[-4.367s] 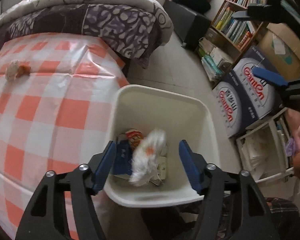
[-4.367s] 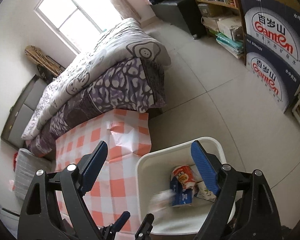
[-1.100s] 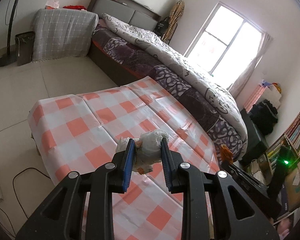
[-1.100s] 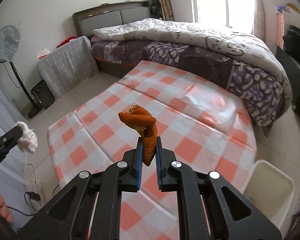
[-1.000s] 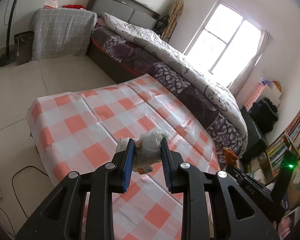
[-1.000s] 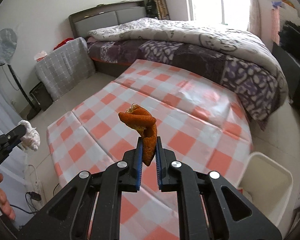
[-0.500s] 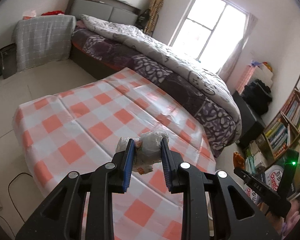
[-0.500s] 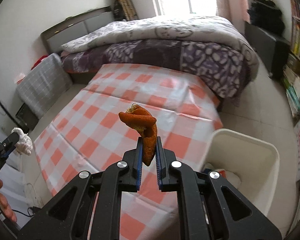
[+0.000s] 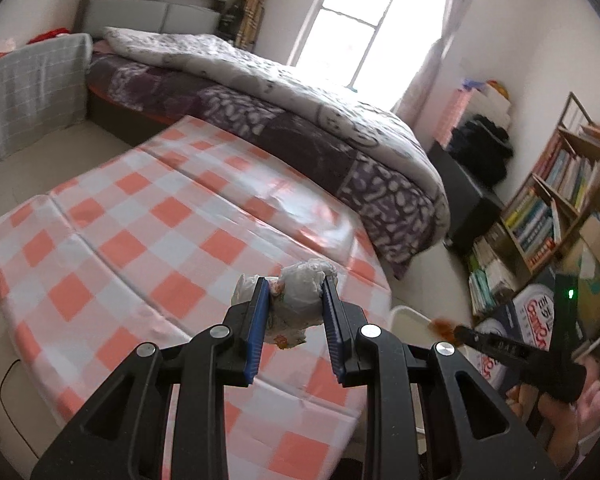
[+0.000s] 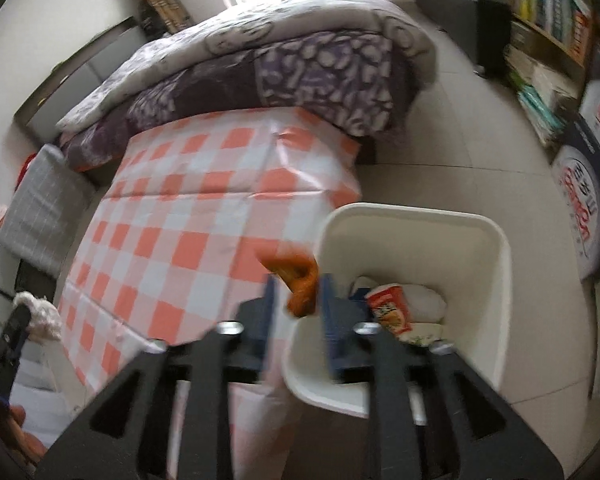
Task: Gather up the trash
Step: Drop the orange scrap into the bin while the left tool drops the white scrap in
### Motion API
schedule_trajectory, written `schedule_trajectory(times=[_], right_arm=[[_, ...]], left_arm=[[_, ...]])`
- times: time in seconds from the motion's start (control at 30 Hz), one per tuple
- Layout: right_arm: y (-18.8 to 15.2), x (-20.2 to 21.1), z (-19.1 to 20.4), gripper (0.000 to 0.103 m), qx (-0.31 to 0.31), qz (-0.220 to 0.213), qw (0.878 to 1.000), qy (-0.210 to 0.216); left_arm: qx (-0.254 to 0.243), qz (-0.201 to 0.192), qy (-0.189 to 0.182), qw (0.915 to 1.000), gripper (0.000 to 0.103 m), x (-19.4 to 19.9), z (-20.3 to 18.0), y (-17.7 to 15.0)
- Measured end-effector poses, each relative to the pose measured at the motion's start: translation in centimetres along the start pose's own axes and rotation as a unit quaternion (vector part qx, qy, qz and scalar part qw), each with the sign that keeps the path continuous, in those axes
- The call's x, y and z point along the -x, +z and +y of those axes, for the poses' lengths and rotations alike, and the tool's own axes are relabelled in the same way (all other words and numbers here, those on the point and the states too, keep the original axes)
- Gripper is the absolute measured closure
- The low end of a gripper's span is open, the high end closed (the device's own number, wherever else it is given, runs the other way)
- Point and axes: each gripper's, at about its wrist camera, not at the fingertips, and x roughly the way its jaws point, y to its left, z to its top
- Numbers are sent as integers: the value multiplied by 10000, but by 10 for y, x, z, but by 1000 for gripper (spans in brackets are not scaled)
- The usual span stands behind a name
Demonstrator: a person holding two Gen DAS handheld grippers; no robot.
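Note:
My left gripper (image 9: 294, 294) is shut on a crumpled white tissue wad (image 9: 300, 300) and holds it above the orange-checked table (image 9: 140, 216). My right gripper (image 10: 298, 292) has its jaws slightly parted around an orange peel (image 10: 296, 280), over the near-left rim of the white trash bin (image 10: 496, 280). The image is blurred, so I cannot tell if the peel is still gripped. The bin holds a red snack cup (image 10: 388, 308) and white paper. In the left wrist view the right gripper (image 9: 460, 330) with the peel (image 9: 442, 325) shows at the bin's rim (image 9: 408, 312).
A bed with a purple and grey quilt (image 9: 300, 112) stands behind the table. A bookshelf (image 9: 560, 200) and blue water cartons (image 10: 584, 184) stand right of the bin. A grey checked seat (image 9: 24, 92) is at far left.
Both grippers swung right toward the bin with their trash. The right gripper now hangs over the bin's rim and its jaws have parted a little around the peel.

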Motion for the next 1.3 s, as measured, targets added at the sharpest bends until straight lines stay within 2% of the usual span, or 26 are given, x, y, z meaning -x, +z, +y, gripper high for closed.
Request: schedule_trajectory(times=[0.07, 0.13, 0.2, 0.33, 0.47, 0.63, 0.7, 0.73, 0.83, 0.93, 1.0, 1.07, 1.1, 1.17, 1.23, 1.3], right_arm=[[3, 7, -11, 47, -150, -128, 9997, -112], [7, 14, -22, 44, -280, -287, 9990, -199], [12, 21, -35, 36, -486, -425, 9976, -235], [22, 34, -60, 31, -950, -660, 9931, -181], [29, 48, -78, 22, -1317, -977, 9863, -187], [34, 71, -91, 18, -1494, -1530, 9762, -364], [34, 83, -95, 16, -1532, -1842, 9700, -422], [34, 90, -95, 14, -1519, -2047, 9658, -476], [31, 111, -87, 11, -1278, -2663, 9528, -696], [24, 124, -72, 7, -976, -3108, 9429, -690], [16, 133, -56, 7, -651, -3400, 9360, -643], [6, 138, -33, 7, -231, -3567, 9320, -599], [2, 139, -23, 7, -60, -3552, 9330, -580], [-9, 139, 1, 7, 259, -3378, 9396, -493], [-24, 138, 17, 7, 478, -3143, 9476, -312], [-44, 131, 35, 7, 706, -2846, 9560, -96]], left_arm=[[-39, 133, -146, 9998, 76, -8, -11, -4], [-82, 263, -301, 9992, 76, -16, -23, -9], [-138, 366, -381, 9985, 76, -24, -34, -13], [-285, 697, -588, 9954, 76, -48, -65, -27], [-469, 1051, -847, 9897, 76, -73, -104, -43], [-542, 1340, -1232, 9818, 73, -103, -156, -59], [-467, 1431, -1377, 9790, 57, -110, -168, -60], [-408, 1489, -1405, 9780, 37, -113, -172, -60], [-316, 1375, -1320, 9811, 34, -104, -166, -57], [-365, 1211, -1074, 9861, 33, -83, -148, -51], [-401, 963, -810, 9912, 28, -60, -131, -47], [-512, 579, -269, 9966, 17, -30, -113, -44], [-585, 382, -15, 9976, 16, -16, -106, -43], [-718, -189, 614, 9953, 8, 20, -89, -44], [-669, -654, 1010, 9905, 7, 51, -72, -46], [-513, -1229, 1463, 9802, 7, 87, -52, -50]])
